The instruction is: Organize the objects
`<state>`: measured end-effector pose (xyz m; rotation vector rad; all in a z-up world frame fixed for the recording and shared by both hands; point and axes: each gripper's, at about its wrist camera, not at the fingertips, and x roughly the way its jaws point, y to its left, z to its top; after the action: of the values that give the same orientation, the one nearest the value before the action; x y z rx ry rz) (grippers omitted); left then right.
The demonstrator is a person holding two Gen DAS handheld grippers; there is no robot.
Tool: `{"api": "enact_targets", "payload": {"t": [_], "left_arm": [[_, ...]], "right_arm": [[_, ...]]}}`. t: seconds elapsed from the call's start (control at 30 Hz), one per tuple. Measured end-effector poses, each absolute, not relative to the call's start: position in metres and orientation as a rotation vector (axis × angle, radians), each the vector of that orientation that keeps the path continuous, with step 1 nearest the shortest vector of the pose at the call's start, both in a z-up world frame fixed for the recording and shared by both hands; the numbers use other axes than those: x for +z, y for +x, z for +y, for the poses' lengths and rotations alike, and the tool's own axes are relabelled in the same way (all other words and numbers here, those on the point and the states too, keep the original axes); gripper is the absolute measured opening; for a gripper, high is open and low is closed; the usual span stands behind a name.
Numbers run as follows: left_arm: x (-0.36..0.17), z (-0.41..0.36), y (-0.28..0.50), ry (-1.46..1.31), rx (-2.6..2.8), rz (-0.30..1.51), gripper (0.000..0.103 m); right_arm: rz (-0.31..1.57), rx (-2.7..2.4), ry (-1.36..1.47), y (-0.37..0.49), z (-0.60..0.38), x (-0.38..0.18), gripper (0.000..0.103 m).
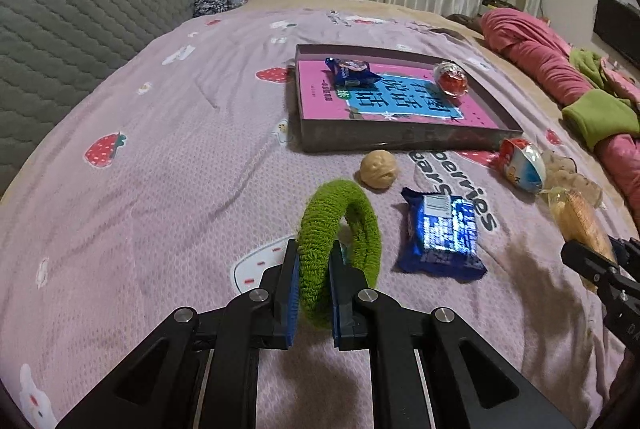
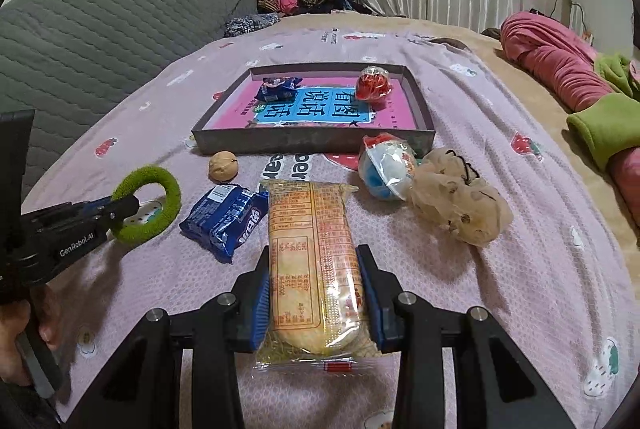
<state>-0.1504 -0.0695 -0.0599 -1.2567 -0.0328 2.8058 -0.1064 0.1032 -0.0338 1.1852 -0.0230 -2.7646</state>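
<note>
- Left wrist view: your left gripper [image 1: 313,261] is clamped on the fuzzy green fabric ring [image 1: 339,229], low in the frame's centre.
- Right wrist view: your right gripper [image 2: 315,271] pinches the long yellow cracker packet [image 2: 316,261], bottom centre.
- Above, mid-frame, the shallow grey cardboard tray [image 2: 316,141] sits on the pink strawberry bedspread [image 2: 520,249], holding a small blue snack packet [image 2: 278,89] and a red foil ball [image 2: 374,83].

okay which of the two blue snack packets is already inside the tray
The smaller blue packet at the tray's far left corner, lying on the pink book. The larger blue packet lies outside, on the bedspread near the walnut.
</note>
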Motion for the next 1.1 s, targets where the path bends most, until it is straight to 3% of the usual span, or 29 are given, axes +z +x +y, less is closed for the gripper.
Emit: {"api": "enact_targets", "payload": {"t": [0.5, 1.1], "left_arm": [[-0.047, -0.073, -0.116, -1.212, 2.821, -0.092, 0.012], [0.004, -0.044, -0.077, -1.064, 2.844, -0.123, 0.012]], "right_arm": [[-0.031, -2.759, 1.131, -0.09, 0.1, -0.019, 0.039], [-0.053, -2.764, 1.036, -0.073, 0.107, 0.013, 0.039]]}}
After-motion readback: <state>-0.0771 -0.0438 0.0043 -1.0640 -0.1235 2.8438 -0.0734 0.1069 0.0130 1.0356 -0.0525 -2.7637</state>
